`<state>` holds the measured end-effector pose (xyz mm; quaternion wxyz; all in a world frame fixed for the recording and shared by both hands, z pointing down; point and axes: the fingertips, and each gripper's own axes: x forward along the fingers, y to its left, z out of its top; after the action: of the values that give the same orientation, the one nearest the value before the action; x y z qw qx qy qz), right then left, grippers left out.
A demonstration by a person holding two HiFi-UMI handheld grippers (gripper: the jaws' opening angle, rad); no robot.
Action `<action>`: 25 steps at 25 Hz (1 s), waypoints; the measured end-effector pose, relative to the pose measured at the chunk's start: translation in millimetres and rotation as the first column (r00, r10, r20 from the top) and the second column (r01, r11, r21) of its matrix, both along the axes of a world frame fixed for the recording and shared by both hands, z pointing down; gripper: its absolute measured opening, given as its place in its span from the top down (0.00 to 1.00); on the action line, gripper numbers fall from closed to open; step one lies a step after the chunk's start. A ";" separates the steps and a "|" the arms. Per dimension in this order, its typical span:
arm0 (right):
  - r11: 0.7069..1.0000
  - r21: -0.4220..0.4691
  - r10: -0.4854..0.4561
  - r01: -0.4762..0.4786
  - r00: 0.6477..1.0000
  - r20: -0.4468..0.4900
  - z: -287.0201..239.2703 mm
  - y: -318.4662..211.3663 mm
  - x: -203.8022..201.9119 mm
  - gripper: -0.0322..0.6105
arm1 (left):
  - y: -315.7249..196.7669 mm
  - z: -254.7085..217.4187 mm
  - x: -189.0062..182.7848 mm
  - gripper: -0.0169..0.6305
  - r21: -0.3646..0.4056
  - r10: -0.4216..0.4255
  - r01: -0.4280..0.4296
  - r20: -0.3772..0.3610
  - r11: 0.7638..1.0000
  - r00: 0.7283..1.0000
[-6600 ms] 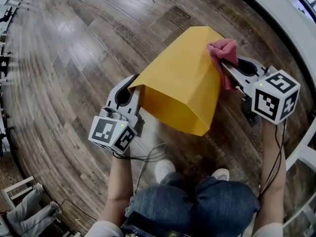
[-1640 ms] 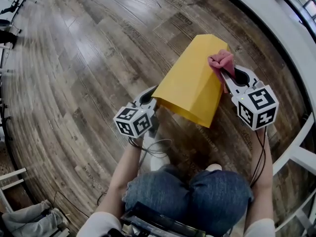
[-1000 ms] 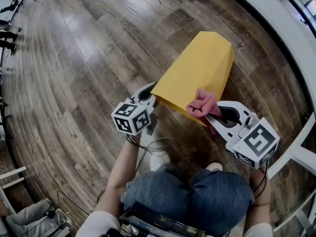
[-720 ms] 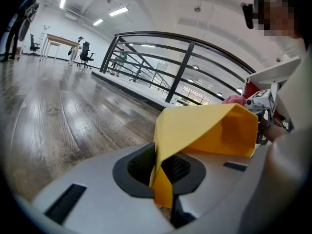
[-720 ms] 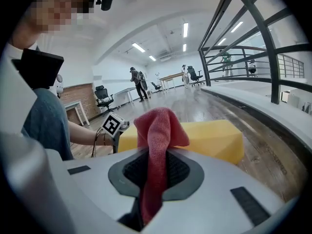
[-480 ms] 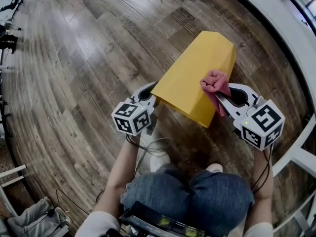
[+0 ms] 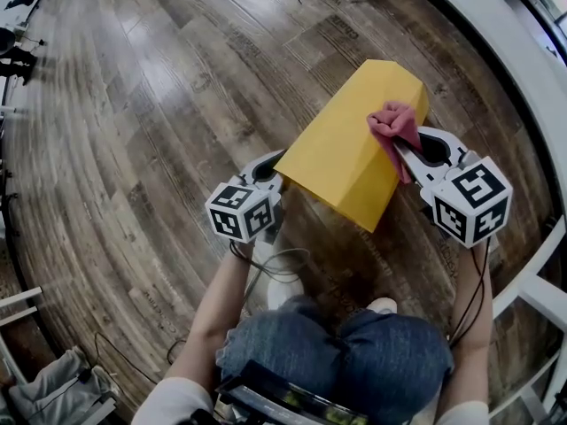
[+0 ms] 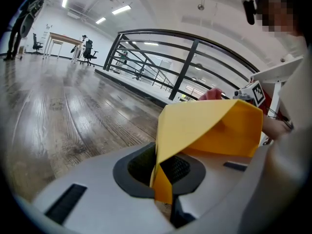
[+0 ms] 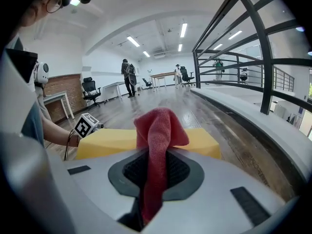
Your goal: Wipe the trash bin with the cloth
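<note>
A yellow faceted trash bin (image 7: 354, 144) is held tipped above the wooden floor, its open mouth toward me. My left gripper (image 7: 268, 172) is shut on the bin's rim (image 8: 163, 179), at the mouth's left corner. My right gripper (image 7: 406, 153) is shut on a red cloth (image 7: 395, 124), which presses on the bin's right side near its closed far end. In the right gripper view the cloth (image 9: 157, 145) rises bunched from between the jaws, with the yellow bin (image 9: 107, 139) just behind it. In the left gripper view the bin (image 8: 214, 126) fills the middle.
A white curved ledge with a dark railing (image 7: 496, 34) runs along the right. The wooden floor (image 7: 133, 149) stretches left and ahead. My knees (image 7: 345, 361) and a white shoe (image 7: 266, 286) are just below the bin. Distant people, desks and chairs (image 9: 129, 77) stand across the room.
My right gripper has carried the cloth from the bin's near mouth edge up along its right side toward the far end. The left gripper and bin have barely moved.
</note>
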<state>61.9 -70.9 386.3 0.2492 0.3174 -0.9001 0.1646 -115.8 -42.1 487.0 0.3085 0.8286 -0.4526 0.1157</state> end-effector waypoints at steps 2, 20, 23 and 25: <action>1.000 0.001 0.006 -0.006 1.000 -0.008 1.2 -2.6 -1.1 0.87 | 0.3 2.9 -1.8 0.94 -0.001 -0.014 0.014 0.003 1.000 1.000; 0.999 0.038 -0.023 0.026 0.998 -0.065 -0.4 -13.1 -21.4 0.87 | 13.3 -60.3 -5.0 0.82 0.449 -0.043 -0.220 0.505 0.866 0.862; 0.999 0.044 -0.024 0.028 0.996 -0.083 -1.3 -16.0 -22.8 0.87 | 10.7 -81.5 12.6 0.82 0.478 -0.023 -0.319 0.582 0.819 0.813; 0.998 0.057 -0.029 0.035 0.994 -0.108 -4.4 -16.3 -24.3 0.87 | 5.9 -82.6 18.9 0.82 0.463 -0.012 -0.324 0.587 0.825 0.809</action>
<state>37.7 -87.2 381.9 0.2903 0.3184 -0.8948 0.1169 -96.9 -36.2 404.4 -0.0983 0.8443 -0.4641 0.2493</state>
